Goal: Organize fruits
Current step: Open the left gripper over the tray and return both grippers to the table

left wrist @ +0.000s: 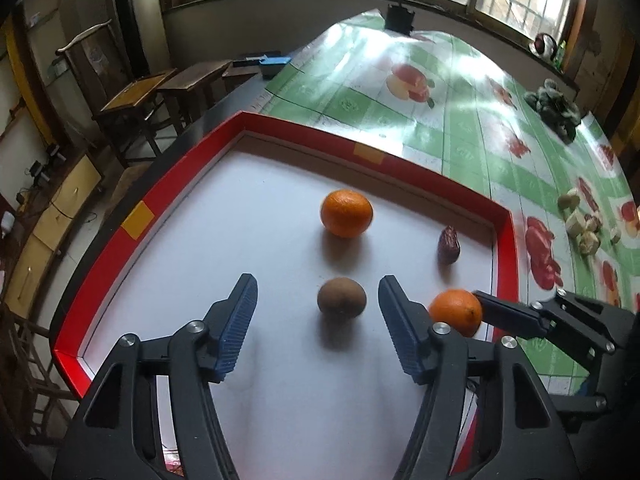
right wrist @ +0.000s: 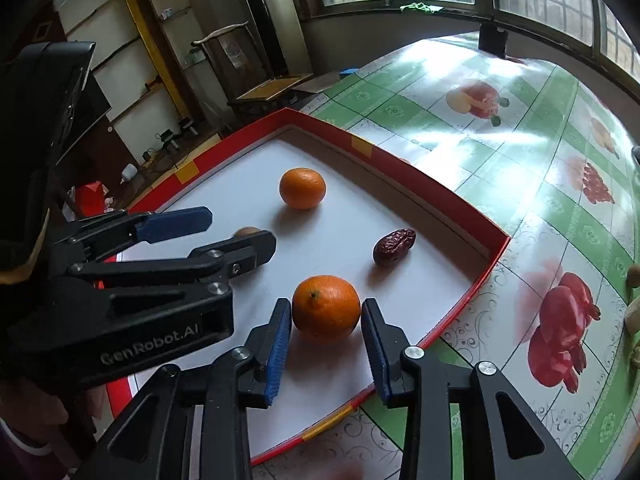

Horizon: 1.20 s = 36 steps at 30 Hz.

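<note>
Mid-sort in red tray (left wrist: 506,240). Right gripper (right wrist: 326,322) straddling near orange (right wrist: 326,306) — pads at its sides, grip not confirmed, can't tell if clenched. Left gripper (left wrist: 318,304) released, wide around kiwi (left wrist: 341,296), not touching. Far orange (left wrist: 346,213) and date (left wrist: 448,245) loose. Next — squeeze gently, lift straight.

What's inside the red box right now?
The red box holds two oranges, a red date and a kiwi. The box's near corners are hidden behind the grippers.
</note>
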### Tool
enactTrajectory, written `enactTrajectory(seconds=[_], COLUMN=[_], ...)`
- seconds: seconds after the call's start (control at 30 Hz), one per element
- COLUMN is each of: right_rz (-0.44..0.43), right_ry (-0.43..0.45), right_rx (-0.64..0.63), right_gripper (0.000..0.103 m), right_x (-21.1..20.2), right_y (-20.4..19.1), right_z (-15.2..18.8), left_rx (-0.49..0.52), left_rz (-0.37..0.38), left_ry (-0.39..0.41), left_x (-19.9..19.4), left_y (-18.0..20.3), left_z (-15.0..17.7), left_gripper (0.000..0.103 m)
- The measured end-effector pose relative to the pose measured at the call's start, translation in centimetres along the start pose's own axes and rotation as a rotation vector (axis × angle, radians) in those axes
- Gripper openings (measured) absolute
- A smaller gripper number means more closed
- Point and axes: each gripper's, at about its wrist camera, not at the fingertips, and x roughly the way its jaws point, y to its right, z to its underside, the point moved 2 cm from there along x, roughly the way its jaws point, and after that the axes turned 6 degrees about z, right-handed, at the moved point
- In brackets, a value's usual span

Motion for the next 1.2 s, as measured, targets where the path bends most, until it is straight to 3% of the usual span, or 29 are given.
enactTrajectory(seconds=[0.27, 0.53, 0.8, 1.2], right_rz=[-0.005, 0.077, 0.169, 0.214], right_ry=[0.087, 0.136, 0.136, 0.134], right_rx=[0.058, 0.194, 0.331, 0.474], right_gripper=[0.042, 0.045, 0.046, 0.046], right_x=[-4.1, -8.0, -10.8, -12.4], right_y=[1.6, 7.3, 13.6, 20.1], right_z=[0.6, 3.4, 7.8, 11.6], left_rx=[-0.022, 0.049, 0.133, 0.208], left_rz=[0.029, 0.111, 0.211, 0.266], left_ry=[0.035, 0.097, 0.047, 0.005], left_x=[-1.6, -4.2, -3.4, -1.8], left_y=[1.2, 5.7, 12.5, 19.4], left_z=[-0.6, -1.2, -1.1, -1.5], left_gripper=[0.064, 0.064, 0.064, 0.064])
